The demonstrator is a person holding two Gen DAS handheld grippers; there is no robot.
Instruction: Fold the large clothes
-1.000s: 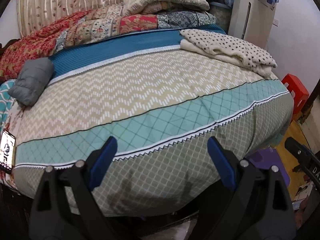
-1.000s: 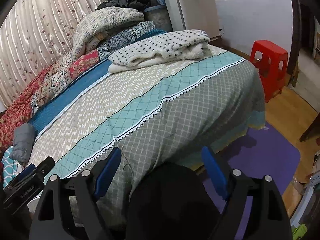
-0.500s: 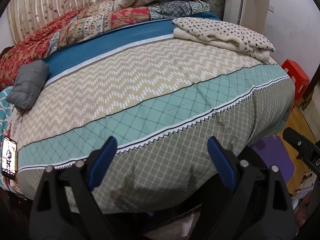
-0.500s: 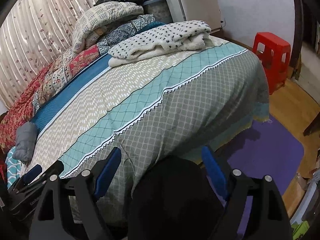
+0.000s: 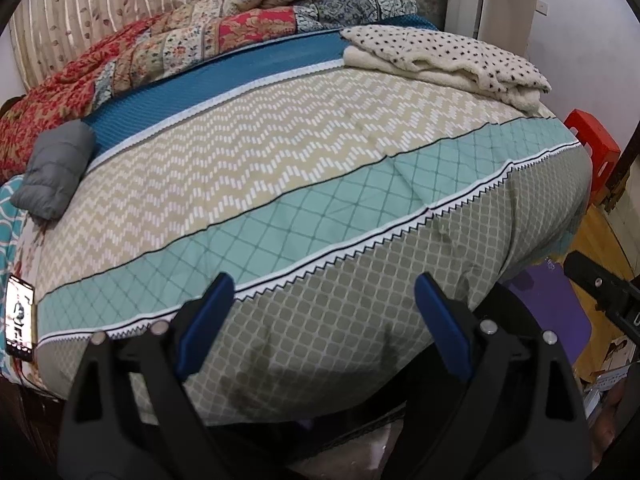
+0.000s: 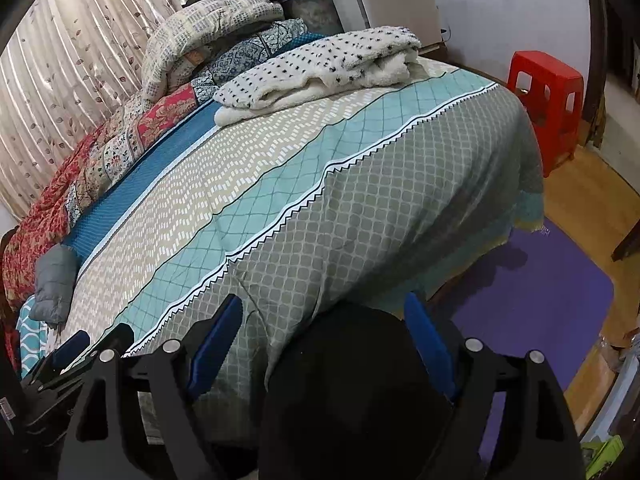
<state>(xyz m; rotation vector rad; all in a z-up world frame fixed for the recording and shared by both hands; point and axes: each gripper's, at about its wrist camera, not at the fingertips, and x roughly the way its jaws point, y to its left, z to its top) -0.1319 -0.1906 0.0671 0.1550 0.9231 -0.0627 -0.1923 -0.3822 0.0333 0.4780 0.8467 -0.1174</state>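
**Two tongs wide apart, nothing gripped yet**

Both left tongs (image 5: 320, 320) and right tongs (image 6: 324, 340) hover spread and empty at the bed (image 5: 340, 340) edge, likely lining up. Folded dotted blanket (image 6: 320, 64) sits far corner; grey jacket (image 5: 56, 172) lies opposite, beside the quilt (image 5: 120, 64).

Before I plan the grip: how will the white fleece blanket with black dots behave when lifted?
The white fleece blanket with black dots would probably flop and unfold, since it lies in loose, sagging layers. Its thick pile suggests bulky rather than heavy, and unlikely to slip from the pads.
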